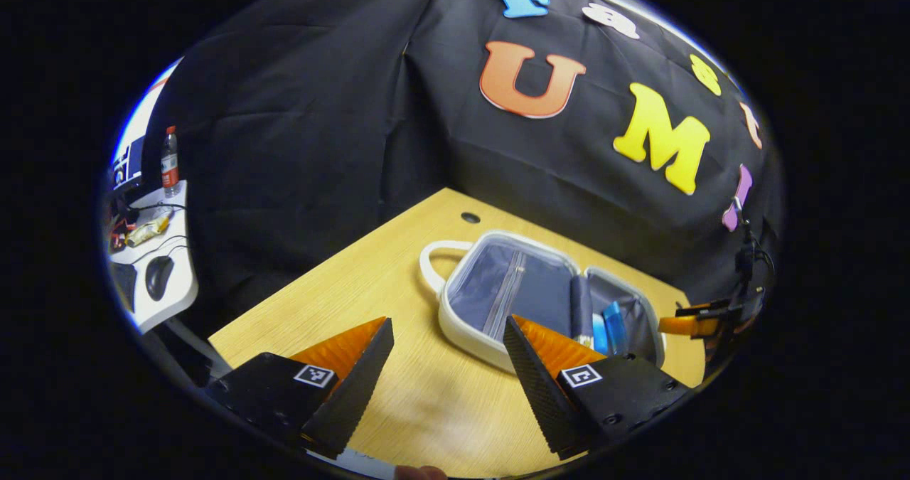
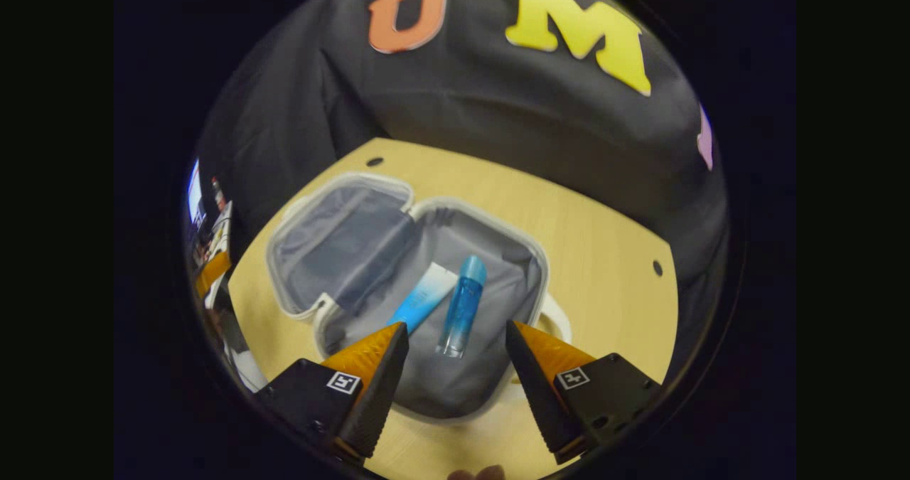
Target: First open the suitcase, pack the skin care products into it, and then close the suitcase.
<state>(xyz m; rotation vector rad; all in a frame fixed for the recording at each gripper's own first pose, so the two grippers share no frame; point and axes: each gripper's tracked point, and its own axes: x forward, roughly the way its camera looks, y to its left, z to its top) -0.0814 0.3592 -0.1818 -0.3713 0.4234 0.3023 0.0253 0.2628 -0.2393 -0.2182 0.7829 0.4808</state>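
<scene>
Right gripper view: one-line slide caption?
Open right gripper hovers over the open suitcase on the table, blue tube and blue bottle inside.

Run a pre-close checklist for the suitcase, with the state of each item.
1. Suitcase lies open flat on the table: ok.
2. Blue tube and blue bottle lie inside the right half: ok.
3. Nothing overhangs the rim: ok.
4. Left gripper open, holding nothing: ok.
5. Right gripper open, above the bottle: ok.
6. All products packed: cannot tell.
</scene>
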